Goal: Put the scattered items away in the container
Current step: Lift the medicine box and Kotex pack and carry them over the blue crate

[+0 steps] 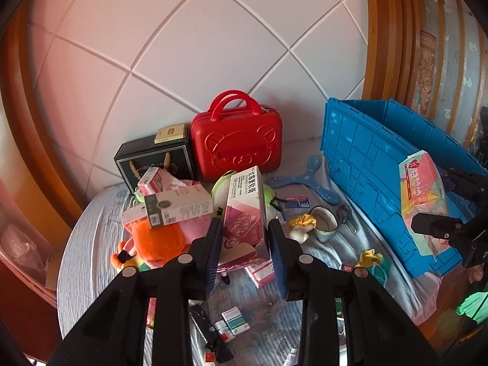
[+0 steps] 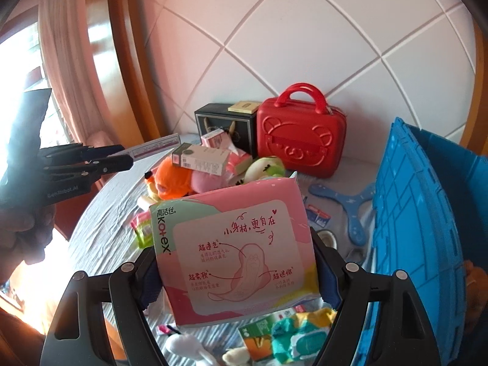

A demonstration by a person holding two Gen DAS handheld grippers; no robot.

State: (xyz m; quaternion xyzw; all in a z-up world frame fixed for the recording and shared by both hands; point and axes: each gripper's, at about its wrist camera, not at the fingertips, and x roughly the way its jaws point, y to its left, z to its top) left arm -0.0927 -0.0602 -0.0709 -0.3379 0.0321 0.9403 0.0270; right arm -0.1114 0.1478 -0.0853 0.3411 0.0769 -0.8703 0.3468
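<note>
Clamped between the left gripper (image 1: 245, 244) pads: pink medicine carton (image 1: 244, 210), long axis running away from the camera, far end raised above the clutter. Clamped across its width in the right gripper (image 2: 236, 277): pink pad packet (image 2: 235, 259), broad printed face toward the lens, jaws set wide on the soft pack. Both loads off the surface.

Key relation: blue crate (image 1: 381, 164) standing to the right of both grippers, near wall ribbed, opening upward. Right gripper nearer, just beside the crate wall; left gripper well apart from it, over the middle of the pile. Judged next move: carry rightward and over the rim, right load first; carton to clear the rim lengthwise.

Remaining on the surface: orange plush (image 1: 155, 241), grey-green box (image 1: 180, 209), blue boomerang toy (image 1: 308, 180), cup (image 1: 324, 222), small packs in the near foreground.

Surface: bed with pale striped sheet (image 1: 91, 244), creased. Far side: red case (image 1: 236, 140) and black box (image 1: 152, 161) against a quilted white headboard (image 1: 213, 45) with wooden frame. Curtain and bright window at left in the right wrist view.
</note>
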